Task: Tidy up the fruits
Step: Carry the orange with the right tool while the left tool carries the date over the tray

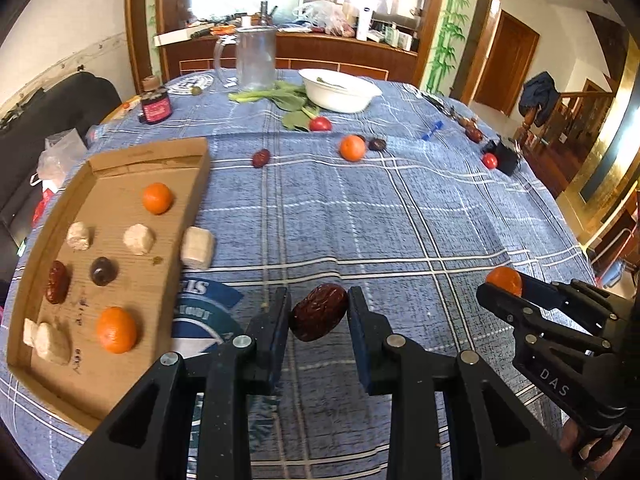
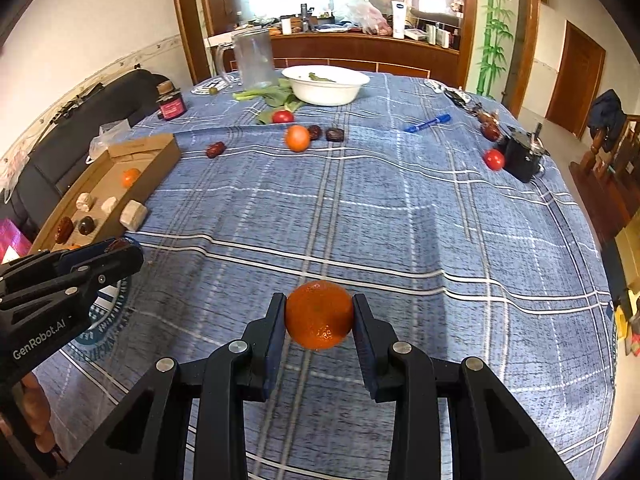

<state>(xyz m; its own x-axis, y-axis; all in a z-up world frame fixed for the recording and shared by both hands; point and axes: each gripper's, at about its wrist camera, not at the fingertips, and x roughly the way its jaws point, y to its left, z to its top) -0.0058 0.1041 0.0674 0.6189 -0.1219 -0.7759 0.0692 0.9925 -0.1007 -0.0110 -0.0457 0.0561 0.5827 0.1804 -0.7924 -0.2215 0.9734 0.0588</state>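
left hand-held gripper (image 1: 319,312) is clamped on a wrinkled dark-red oval jujube (image 1: 319,312), pads on its 2 long flanks, lifted above the worktop just right of the shallow brown cardboard tray (image 1: 120,162). right hand-held gripper (image 2: 319,315) is clamped on a round orange mandarin (image 2: 319,315) at its widest girth, also off the blue plaid tablecloth (image 2: 400,220).

handling call: jujube looks light, leathery skin, slightly soft, grips fine across the short axis; little slip risk. mandarin looks heavier, loose soft peel, will bruise or roll if squeezed off-centre, so hold at the equator with modest force.

tray holds 2 mandarins, 2 dark fruits and pale beige blocks; 1 more block (image 1: 197,248) sits touching the tray's outer wall.

loose on the worktop further out: a mandarin (image 2: 297,138), several dark jujubes, 2 red tomatoes, greens beside a white bowl (image 2: 325,85), a clear jug, a blue pen.

next likely: set both down in the tray.
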